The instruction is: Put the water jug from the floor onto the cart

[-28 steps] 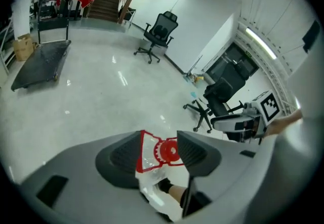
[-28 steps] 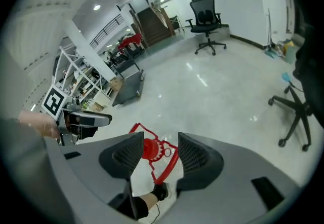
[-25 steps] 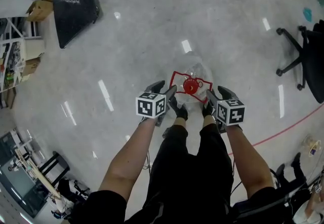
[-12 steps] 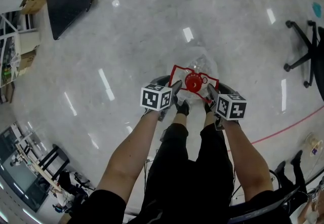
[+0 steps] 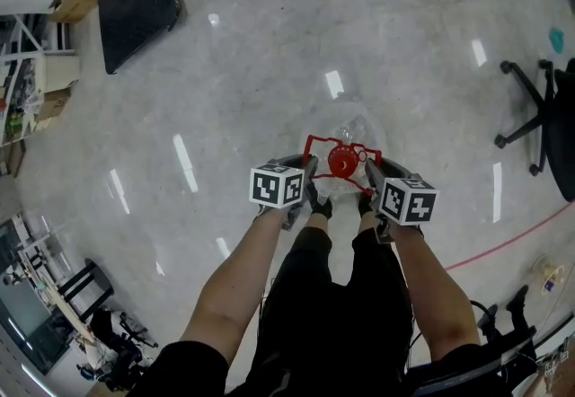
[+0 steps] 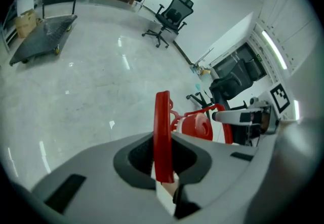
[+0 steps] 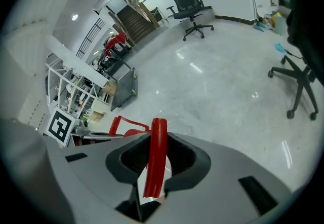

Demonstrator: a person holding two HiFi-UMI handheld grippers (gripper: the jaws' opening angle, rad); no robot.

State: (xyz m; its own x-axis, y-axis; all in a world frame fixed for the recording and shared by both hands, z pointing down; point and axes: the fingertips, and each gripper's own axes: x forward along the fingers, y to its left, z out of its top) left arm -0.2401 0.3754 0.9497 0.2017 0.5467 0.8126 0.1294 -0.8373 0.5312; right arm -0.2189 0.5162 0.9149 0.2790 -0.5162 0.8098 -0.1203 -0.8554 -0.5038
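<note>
Both grippers (image 5: pixel 308 172) (image 5: pixel 371 175) closing, fingers (image 6: pixel 101 167) — astride jug handle (image 6: pixel 163 137)

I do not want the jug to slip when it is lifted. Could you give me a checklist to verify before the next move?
1. Left hand-held gripper on red handle: ok, jaws closing onto the bar.
2. Right hand-held gripper on handle: cannot tell, bar is between the closing jaws, contact unclear.
3. Grips on opposite sides of red cap: ok.
4. Water jug upright on floor: ok.
5. Cart in view, deck bare: ok.
</note>
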